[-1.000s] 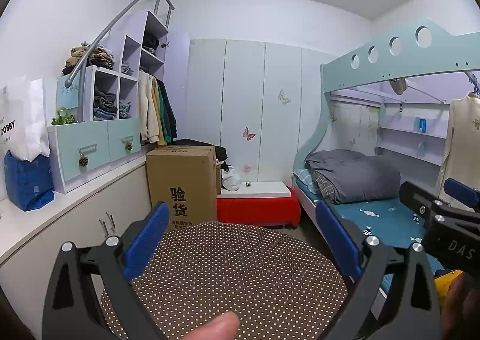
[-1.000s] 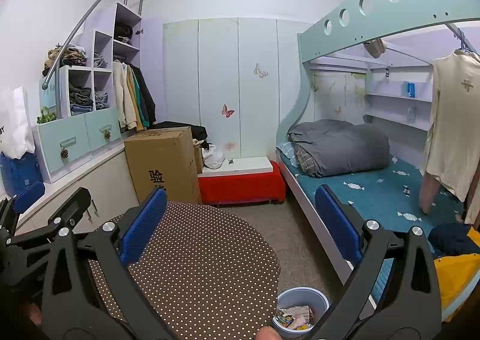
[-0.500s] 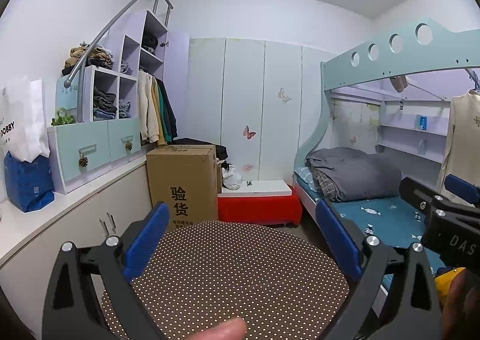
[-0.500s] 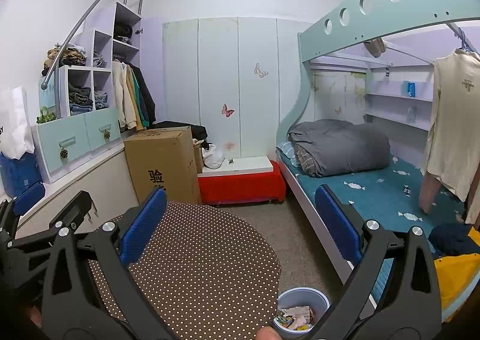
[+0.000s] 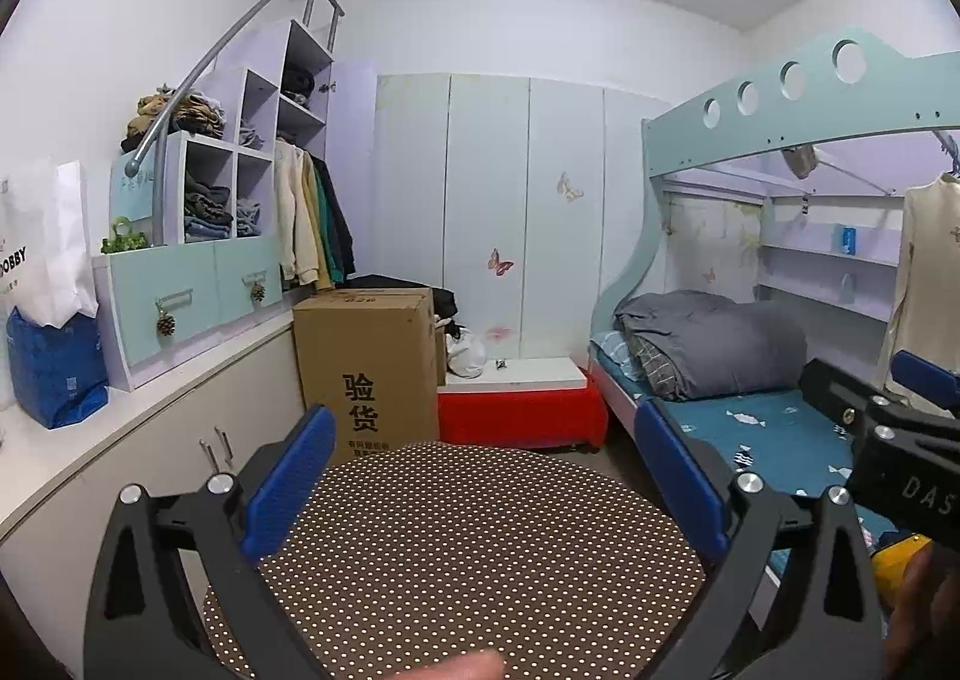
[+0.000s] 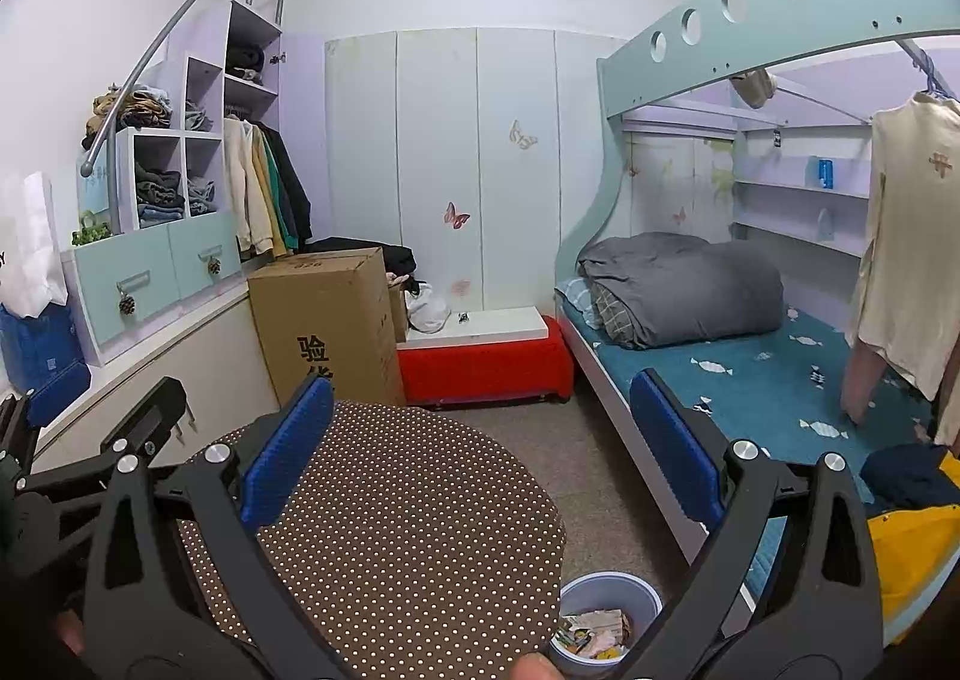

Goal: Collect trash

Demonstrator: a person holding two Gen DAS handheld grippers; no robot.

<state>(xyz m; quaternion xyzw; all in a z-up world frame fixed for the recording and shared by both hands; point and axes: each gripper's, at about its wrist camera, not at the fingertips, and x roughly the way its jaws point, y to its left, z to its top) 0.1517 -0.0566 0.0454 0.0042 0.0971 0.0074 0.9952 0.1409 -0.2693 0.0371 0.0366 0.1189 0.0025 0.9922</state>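
A small pale blue trash bin (image 6: 606,620) with crumpled paper and wrappers inside stands on the floor right of a round brown polka-dot table (image 6: 408,536), low in the right wrist view. My right gripper (image 6: 474,440) is open and empty above the table's right part. My left gripper (image 5: 480,476) is open and empty above the same table (image 5: 468,554). The right gripper's body shows at the right edge of the left wrist view (image 5: 888,458). The left gripper's body shows at the left edge of the right wrist view (image 6: 90,458). No loose trash shows on the table.
A cardboard box (image 5: 366,368) stands behind the table, with a red bench (image 5: 516,410) beside it. A bunk bed with a grey duvet (image 6: 684,290) fills the right side. White cabinets with shelves (image 5: 198,272) line the left wall. Carpet floor (image 6: 600,470) lies between table and bed.
Almost nothing has moved. Both views have shifted only slightly, and both grippers stay open above the table.
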